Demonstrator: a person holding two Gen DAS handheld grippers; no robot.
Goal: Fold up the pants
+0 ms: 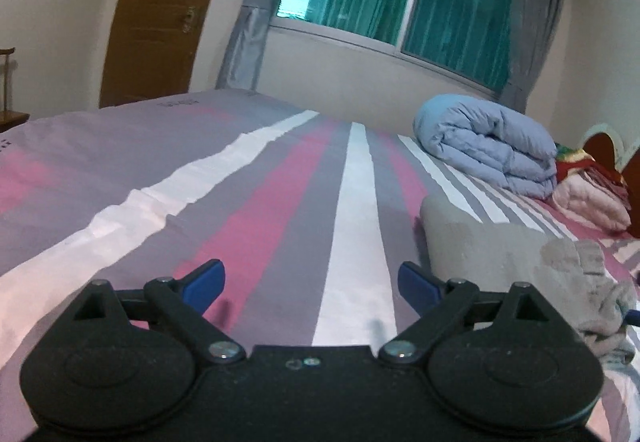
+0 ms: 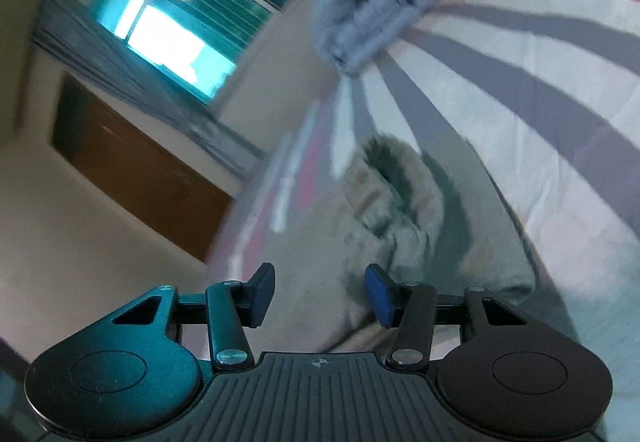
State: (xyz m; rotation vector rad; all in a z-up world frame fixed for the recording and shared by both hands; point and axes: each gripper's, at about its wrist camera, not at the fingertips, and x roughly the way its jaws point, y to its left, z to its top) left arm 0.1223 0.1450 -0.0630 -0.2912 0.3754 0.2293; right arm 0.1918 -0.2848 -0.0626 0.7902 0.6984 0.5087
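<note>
The grey pants (image 1: 516, 262) lie folded into a thick bundle on the striped bedsheet (image 1: 256, 210), at the right of the left wrist view. My left gripper (image 1: 310, 288) hovers over bare sheet to their left, jaws wide open with nothing between the blue pads. In the tilted, blurred right wrist view the pants (image 2: 400, 210) lie just ahead, their bunched waistband on top. My right gripper (image 2: 320, 292) stands open above their near edge, its pads pressing on nothing.
A rolled blue quilt (image 1: 488, 146) and a pink and red blanket pile (image 1: 592, 194) lie at the far right of the bed by a wooden headboard (image 1: 600, 146). Beyond the bed are a window with grey curtains (image 1: 248, 38) and a brown door (image 1: 156, 14).
</note>
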